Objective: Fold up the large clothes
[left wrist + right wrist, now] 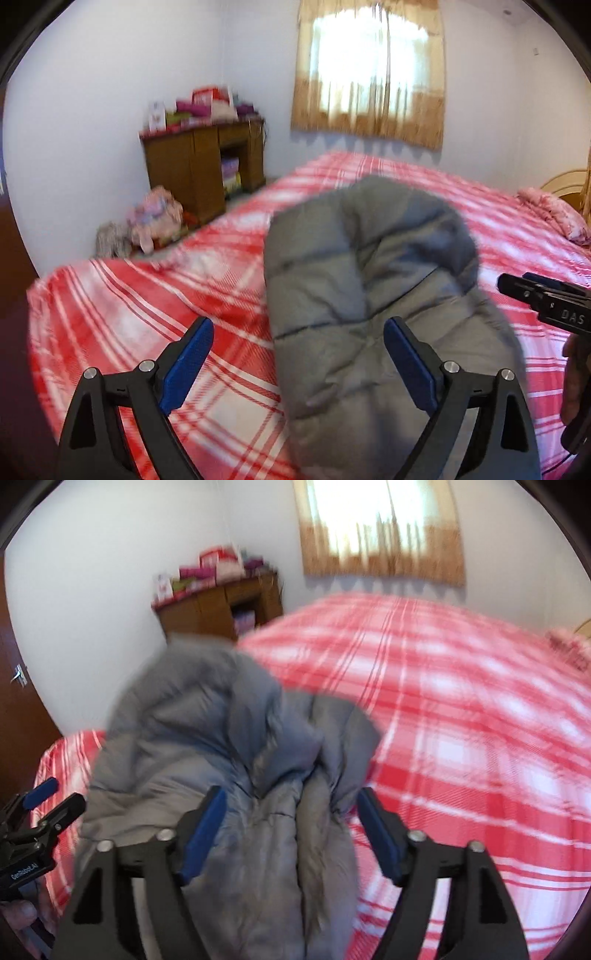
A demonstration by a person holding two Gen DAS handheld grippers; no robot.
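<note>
Workpiece: grey quilted puffer jacket (pixel 369 295), lying bunched on red-and-white plaid bed cover (pixel 129 314). In left wrist view, occupying centre through 5 o'clock; in right wrist view (pixel 236 775), centre through 7 o'clock, near the bed's near edge.

Left gripper (pixel 297 363): blue-padded fingers spread wide, nothing pinched. Jacket visible between and beyond the fingers; contact with the right-hand pad not determinable.

Right gripper (pixel 291 834): fingers likewise spread wide, straddling the rumpled jacket mass, fur-like trim showing at 6 o'clock. No clamping evident. Also visible at 3 o'clock in left wrist view, edge-on.

Progress, judged from present lay: early. Jacket heaped and creased, hood or collar mounded at 12 o'clock of the pile, no flat panel, no clean fold line. Remaining: spread flat on bed cover, bring sleeves inward, fold body over.

Background: brown wooden cabinet (pixel 207 166) at 10 o'clock, curtained window (pixel 369 70) at 12 o'clock.
</note>
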